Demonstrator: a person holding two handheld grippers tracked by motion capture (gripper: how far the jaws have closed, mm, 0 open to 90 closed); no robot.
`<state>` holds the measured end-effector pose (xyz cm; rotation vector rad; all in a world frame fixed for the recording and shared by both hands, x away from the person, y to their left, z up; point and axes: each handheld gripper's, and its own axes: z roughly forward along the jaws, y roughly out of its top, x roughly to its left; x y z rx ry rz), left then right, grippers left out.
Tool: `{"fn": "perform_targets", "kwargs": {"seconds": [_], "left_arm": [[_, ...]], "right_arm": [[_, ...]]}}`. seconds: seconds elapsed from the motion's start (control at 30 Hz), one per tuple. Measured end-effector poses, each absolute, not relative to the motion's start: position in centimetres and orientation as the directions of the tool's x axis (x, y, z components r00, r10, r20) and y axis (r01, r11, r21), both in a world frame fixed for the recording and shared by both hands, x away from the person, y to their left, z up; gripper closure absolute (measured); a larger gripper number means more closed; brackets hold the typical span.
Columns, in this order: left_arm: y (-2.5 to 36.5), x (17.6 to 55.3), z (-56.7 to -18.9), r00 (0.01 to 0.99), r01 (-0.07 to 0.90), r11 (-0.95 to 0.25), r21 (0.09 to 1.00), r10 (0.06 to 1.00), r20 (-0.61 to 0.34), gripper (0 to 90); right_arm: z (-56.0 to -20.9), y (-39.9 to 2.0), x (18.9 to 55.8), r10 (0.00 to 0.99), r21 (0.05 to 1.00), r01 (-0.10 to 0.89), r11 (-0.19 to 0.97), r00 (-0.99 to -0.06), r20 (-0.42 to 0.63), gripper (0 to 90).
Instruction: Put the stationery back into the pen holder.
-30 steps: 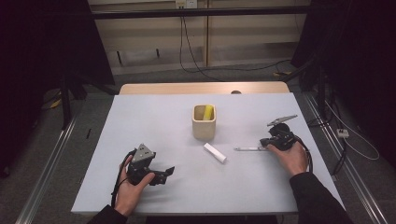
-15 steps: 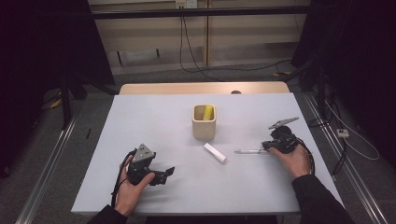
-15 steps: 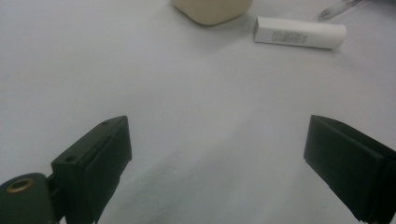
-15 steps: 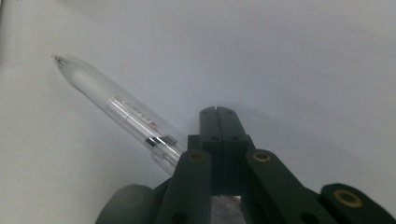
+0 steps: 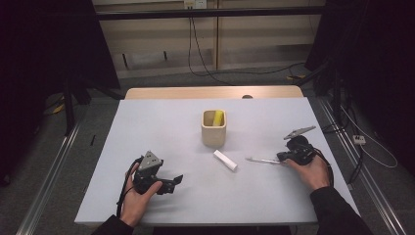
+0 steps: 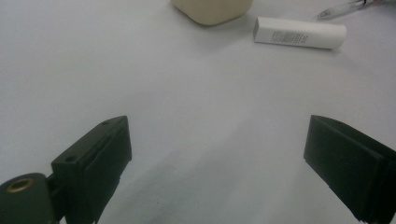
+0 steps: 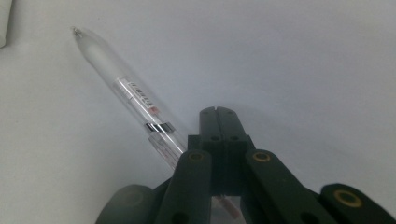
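My left gripper (image 5: 173, 182) rests near the table's front left, and its jaws stand wide open over bare tabletop (image 6: 217, 154). My right gripper (image 5: 283, 156) lies at the right side with its jaws shut tip to tip (image 7: 217, 111). A clear pen (image 5: 262, 160) (image 7: 121, 77) sticks out leftward from under the left side of those jaws. Whether it is pinched I cannot tell. A white tube (image 5: 225, 160) (image 6: 299, 32) lies in the middle of the table. A cream cup (image 5: 214, 129) behind it holds a yellow item (image 5: 219, 116).
The white table (image 5: 161, 122) has a wooden strip (image 5: 210, 92) along its far edge. Cables trail on the floor beyond and to the right. Dark stands flank the table on both sides.
The right hand has shifted very slightly toward the near edge. The pen, the tube, the cup and the left gripper stay where they were.
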<state>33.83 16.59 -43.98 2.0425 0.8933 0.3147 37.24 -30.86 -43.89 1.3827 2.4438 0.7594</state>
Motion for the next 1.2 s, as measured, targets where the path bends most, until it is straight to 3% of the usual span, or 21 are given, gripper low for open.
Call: {"fn": "perform_targets", "kwargs": {"seconds": [1.2], "left_arm": [[16.6,33.8,-44.0,0.712,0.478,-0.371,0.796,0.695,-0.104,7.5]], "right_arm": [[-43.3,-30.9,33.6,0.801,0.508,0.729,0.459,-0.587,0.119,90.0]]}}
